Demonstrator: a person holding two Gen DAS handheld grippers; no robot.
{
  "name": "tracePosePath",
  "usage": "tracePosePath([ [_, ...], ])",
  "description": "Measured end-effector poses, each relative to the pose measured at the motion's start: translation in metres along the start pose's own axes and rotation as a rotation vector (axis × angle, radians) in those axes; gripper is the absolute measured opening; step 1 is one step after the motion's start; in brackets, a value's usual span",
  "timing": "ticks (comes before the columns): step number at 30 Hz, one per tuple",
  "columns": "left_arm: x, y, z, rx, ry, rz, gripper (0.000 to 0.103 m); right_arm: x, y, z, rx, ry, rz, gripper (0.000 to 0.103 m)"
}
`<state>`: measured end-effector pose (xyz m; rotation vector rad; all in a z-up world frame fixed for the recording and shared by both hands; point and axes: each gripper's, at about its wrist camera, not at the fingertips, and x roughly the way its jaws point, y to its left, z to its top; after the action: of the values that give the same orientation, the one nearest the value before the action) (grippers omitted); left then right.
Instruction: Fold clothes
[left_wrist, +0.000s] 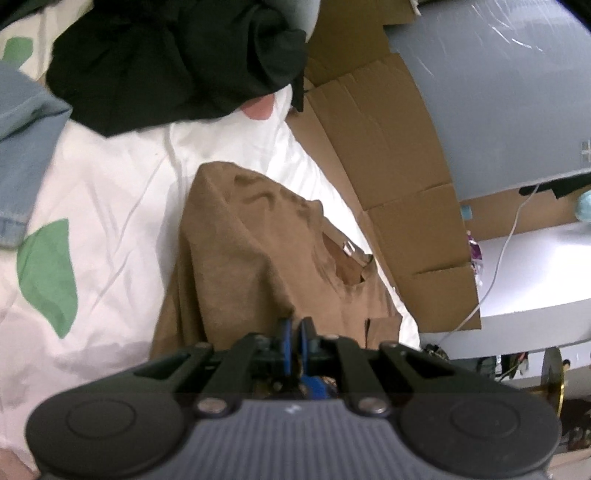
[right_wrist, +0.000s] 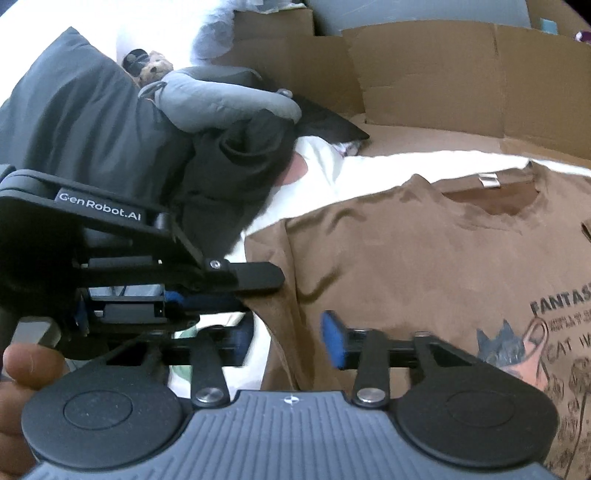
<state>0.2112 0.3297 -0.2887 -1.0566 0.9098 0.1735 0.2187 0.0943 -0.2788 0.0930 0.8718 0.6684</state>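
1. Brown T-shirt (right_wrist: 424, 258): lies printed side up on the white bedcover (left_wrist: 122, 184), its collar toward the cardboard-lined far edge of the bed; one sleeve side is lifted into a raised fold.
2. Left gripper (left_wrist: 294, 334): its blue pads are pinched together on the shirt's sleeve-side edge, and the cloth rises toward it. The hold probably serves to carry that side over the body of the shirt.
3. Right gripper (right_wrist: 291, 339): jaws stand apart with nothing between them, over the same shirt edge and just beside the left gripper, seemingly placed to take a second hold.
4. Surface: the bedcover is white with green patches (left_wrist: 48, 273). A dark garment heap (left_wrist: 177, 62) sits at the head end and blue denim (left_wrist: 22, 147) at one side edge.
5. Room: flattened cardboard (left_wrist: 399, 177) stands along the bed's far edge, and a grey neck pillow (right_wrist: 229, 103) rests on a dark cushion (right_wrist: 74, 122).
6. Stage: whether this is an opening or a later fold cannot be settled.
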Motion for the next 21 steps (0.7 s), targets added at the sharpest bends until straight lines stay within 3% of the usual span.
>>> tracePosePath([
  [1, 0.000, 0.000, 0.004, 0.008, -0.007, 0.015, 0.012, 0.002, 0.000, 0.001, -0.010, 0.002, -0.003, 0.003],
  [5, 0.001, 0.001, 0.022, 0.042, -0.036, 0.076, 0.036, 0.005, -0.006, 0.001, 0.010, -0.004, 0.001, 0.003],
  [15, 0.005, 0.003, 0.066, 0.130, -0.103, 0.222, 0.040, 0.002, -0.014, 0.002, 0.045, -0.016, 0.013, 0.003],
  [21, 0.036, 0.000, 0.102, 0.241, -0.069, 0.273, 0.042, -0.002, -0.020, 0.004, 0.074, -0.030, 0.010, 0.003],
])
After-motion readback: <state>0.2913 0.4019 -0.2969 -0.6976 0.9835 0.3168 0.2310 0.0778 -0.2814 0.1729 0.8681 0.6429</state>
